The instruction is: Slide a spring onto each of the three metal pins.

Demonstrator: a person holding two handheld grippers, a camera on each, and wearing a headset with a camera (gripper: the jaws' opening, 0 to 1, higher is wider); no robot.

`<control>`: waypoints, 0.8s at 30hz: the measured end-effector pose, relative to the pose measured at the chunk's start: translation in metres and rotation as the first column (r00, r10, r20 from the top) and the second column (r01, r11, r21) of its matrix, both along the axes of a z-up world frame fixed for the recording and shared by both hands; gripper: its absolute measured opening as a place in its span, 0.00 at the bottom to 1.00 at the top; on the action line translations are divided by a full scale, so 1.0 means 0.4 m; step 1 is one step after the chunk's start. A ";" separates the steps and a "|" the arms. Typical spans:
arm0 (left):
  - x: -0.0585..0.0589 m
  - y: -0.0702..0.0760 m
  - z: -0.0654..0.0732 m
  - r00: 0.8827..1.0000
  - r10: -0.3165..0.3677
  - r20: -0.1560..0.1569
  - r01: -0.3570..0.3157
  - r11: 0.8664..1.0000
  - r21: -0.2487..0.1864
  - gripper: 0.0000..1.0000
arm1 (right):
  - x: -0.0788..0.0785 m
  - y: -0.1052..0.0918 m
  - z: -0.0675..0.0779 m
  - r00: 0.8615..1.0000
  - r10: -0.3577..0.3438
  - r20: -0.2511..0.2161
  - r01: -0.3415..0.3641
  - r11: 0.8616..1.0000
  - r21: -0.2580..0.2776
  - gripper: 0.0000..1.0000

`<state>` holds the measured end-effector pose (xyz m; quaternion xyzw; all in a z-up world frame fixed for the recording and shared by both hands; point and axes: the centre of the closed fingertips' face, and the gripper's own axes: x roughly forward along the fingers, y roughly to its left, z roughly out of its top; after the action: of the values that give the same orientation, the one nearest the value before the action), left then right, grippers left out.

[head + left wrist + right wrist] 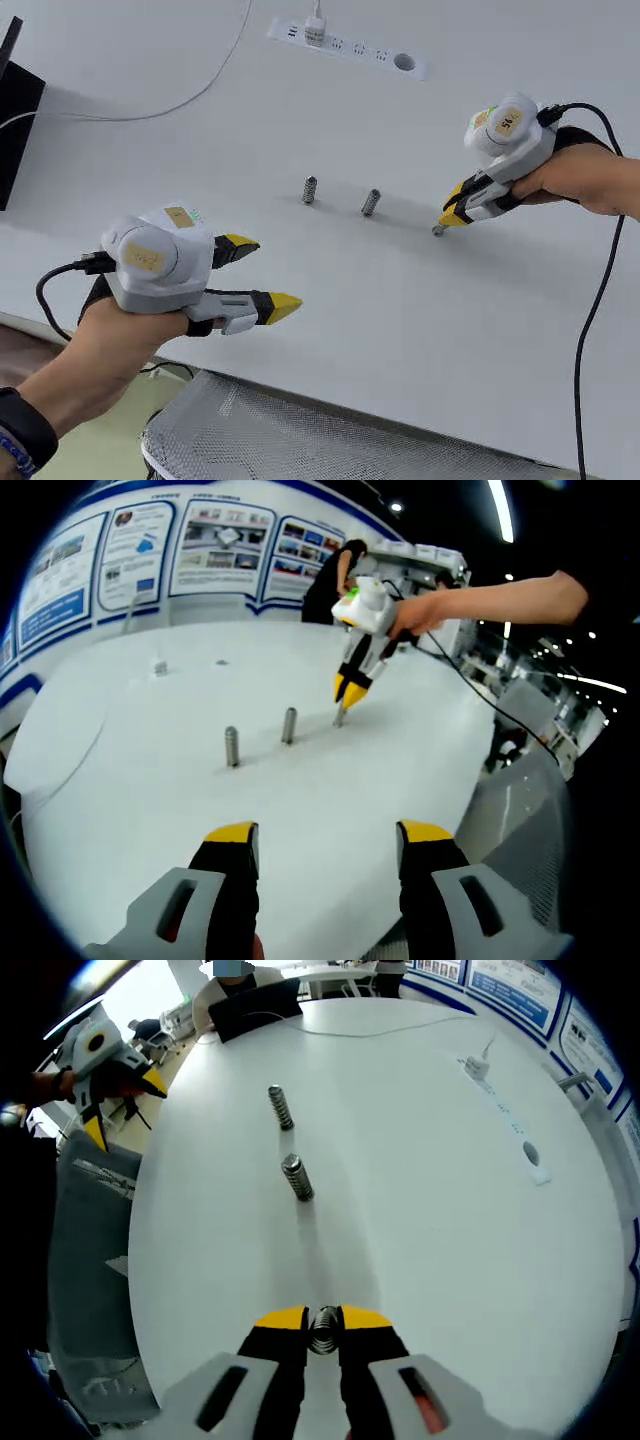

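Metal spring point(323, 1332) in right claw point(323, 1320); left claw point(328, 832) agape.

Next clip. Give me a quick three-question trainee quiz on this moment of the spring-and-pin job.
1. True or false: the left gripper is holding a spring.
2. How many pins standing clear of the right gripper already carry springs? A) none B) one C) two
3. Fill in: the right gripper's jaws are shut on a ____.

Key: 1 false, its jaws are open with nothing between them. 2 C, the outer loaded pin and the middle loaded pin. 3 spring.
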<state>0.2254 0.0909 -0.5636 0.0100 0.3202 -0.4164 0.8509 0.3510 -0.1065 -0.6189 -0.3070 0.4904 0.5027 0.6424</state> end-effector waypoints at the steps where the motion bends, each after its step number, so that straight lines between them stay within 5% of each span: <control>1: 0.000 0.000 -0.002 1.000 0.000 -0.001 0.000 1.000 0.000 0.57 | 0.000 0.000 -0.005 1.000 0.004 0.000 -0.004 1.000 -0.003 0.13; 24: -0.008 -0.006 0.003 1.000 0.005 -0.008 -0.005 1.000 -0.002 0.56 | -0.006 -0.005 -0.059 1.000 0.001 -0.018 -0.001 1.000 -0.023 0.14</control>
<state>0.2221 0.0886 -0.5624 0.0066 0.3234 -0.4147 0.8505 0.3488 -0.1085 -0.6426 -0.3101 0.5019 0.5000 0.6339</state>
